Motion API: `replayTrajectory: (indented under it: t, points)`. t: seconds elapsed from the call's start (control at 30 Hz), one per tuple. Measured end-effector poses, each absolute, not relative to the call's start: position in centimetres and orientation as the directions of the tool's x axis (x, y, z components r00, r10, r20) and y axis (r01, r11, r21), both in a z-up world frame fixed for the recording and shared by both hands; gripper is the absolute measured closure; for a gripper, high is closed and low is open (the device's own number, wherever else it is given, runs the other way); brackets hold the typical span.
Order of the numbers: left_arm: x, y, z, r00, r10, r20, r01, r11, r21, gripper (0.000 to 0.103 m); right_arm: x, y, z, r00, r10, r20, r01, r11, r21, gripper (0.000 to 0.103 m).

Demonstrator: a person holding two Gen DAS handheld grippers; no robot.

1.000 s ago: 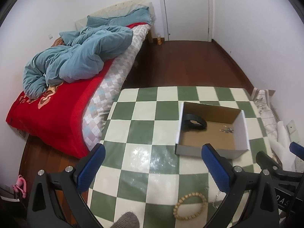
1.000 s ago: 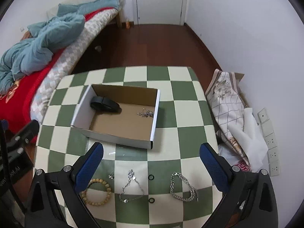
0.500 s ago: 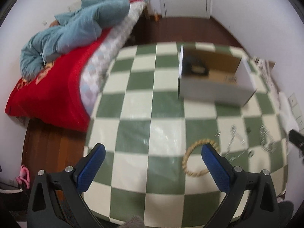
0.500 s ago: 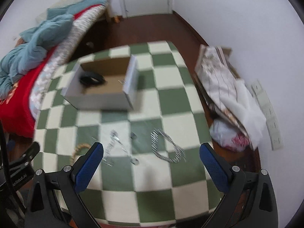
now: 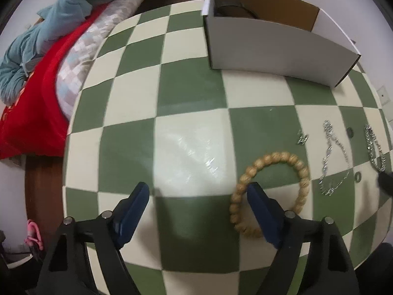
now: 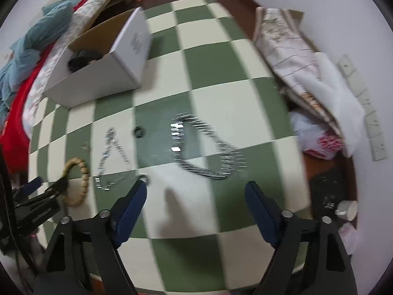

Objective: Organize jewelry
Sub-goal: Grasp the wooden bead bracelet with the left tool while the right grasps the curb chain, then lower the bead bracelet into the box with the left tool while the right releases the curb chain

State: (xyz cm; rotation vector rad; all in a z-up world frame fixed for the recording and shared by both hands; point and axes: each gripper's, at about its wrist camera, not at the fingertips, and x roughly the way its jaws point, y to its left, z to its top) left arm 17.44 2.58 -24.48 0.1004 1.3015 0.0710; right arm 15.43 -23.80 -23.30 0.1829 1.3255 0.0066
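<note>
A wooden bead bracelet (image 5: pixel 271 185) lies on the green-and-cream checkered table (image 5: pixel 191 93). My left gripper (image 5: pixel 197 193) is open just above the table, its right finger (image 5: pixel 260 211) inside the bracelet's ring. A thin silver chain (image 5: pixel 330 159), a thick silver chain (image 6: pixel 206 147), small earrings (image 5: pixel 302 139) and dark rings (image 6: pixel 139 131) lie to the right. My right gripper (image 6: pixel 195 191) is open, low over the table just before the thick chain. The open cardboard box (image 5: pixel 270 39) holds a black band (image 6: pixel 82 57).
A bed with a red cover and blue duvet (image 5: pixel 36 56) runs along the table's left side. Folded cloth and bags (image 6: pixel 314 93) lie on the floor to the right. A white cup (image 6: pixel 347 209) stands by the table's right edge.
Both grippers have dropped toward the table and moved forward. The left one now reaches the bead bracelet, the right one is close to the thick chain. Both stay open.
</note>
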Motion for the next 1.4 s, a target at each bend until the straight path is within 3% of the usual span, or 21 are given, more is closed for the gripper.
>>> replayTrajectory:
  t: [0.1, 0.17, 0.23, 0.57, 0.87, 1.1, 1.13, 1.17, 1.4]
  points:
    - [17.5, 2.2, -24.1, 0.274, 0.045, -0.961, 0.029, 0.998, 0.055, 0.056, 16.1, -22.1, -23.9, 0.241, 0.145, -0.960, 0.078, 0.983, 0.168, 0.030]
    - [17.4, 1.7, -23.9, 0.273, 0.026, -0.962, 0.053, 0.998, 0.042, 0.086, 16.6, -21.0, -24.0, 0.243, 0.173, -0.954, 0.057, 0.980, 0.192, 0.036]
    - [17.3, 1.2, -23.7, 0.272, 0.044, -0.961, 0.069, 0.996, 0.065, 0.096, 17.1, -19.7, -24.2, 0.247, 0.183, -0.952, 0.029, 0.980, 0.196, 0.039]
    - [15.4, 5.0, -23.6, 0.276, 0.096, -0.956, -0.028, 0.995, 0.092, 0.096, 19.3, -16.2, -24.5, 0.243, 0.153, -0.958, -0.055, 0.988, 0.144, 0.063]
    - [14.6, 8.0, -23.0, 0.273, 0.105, -0.956, -0.091, 0.992, 0.083, 0.096, 19.5, -25.7, -23.3, 0.265, 0.060, -0.962, 0.114, 0.989, 0.093, 0.062]
    - [14.9, 6.6, -22.3, 0.290, 0.083, -0.954, -0.074, 0.995, 0.064, 0.096, 18.8, -26.4, -24.7, 0.235, 0.021, -0.972, 0.069, 0.997, 0.039, 0.064]
    - [14.9, 6.4, -22.2, 0.292, 0.079, -0.953, -0.073, 0.996, 0.060, 0.096, 18.6, -25.9, -24.7, 0.247, 0.001, -0.969, 0.051, 0.999, 0.015, 0.067]
    - [15.0, 6.3, -22.1, 0.294, 0.076, -0.953, -0.071, 0.996, 0.058, 0.096, 18.4, -25.4, -24.6, 0.264, -0.031, -0.964, 0.032, 0.999, -0.024, 0.088]
    - [14.9, 5.0, -20.6, 0.320, 0.057, -0.946, -0.055, 0.998, 0.042, 0.096, 17.5, -24.5, -23.7, 0.308, 0.000, -0.951, 0.051, 0.999, 0.016, 0.095]
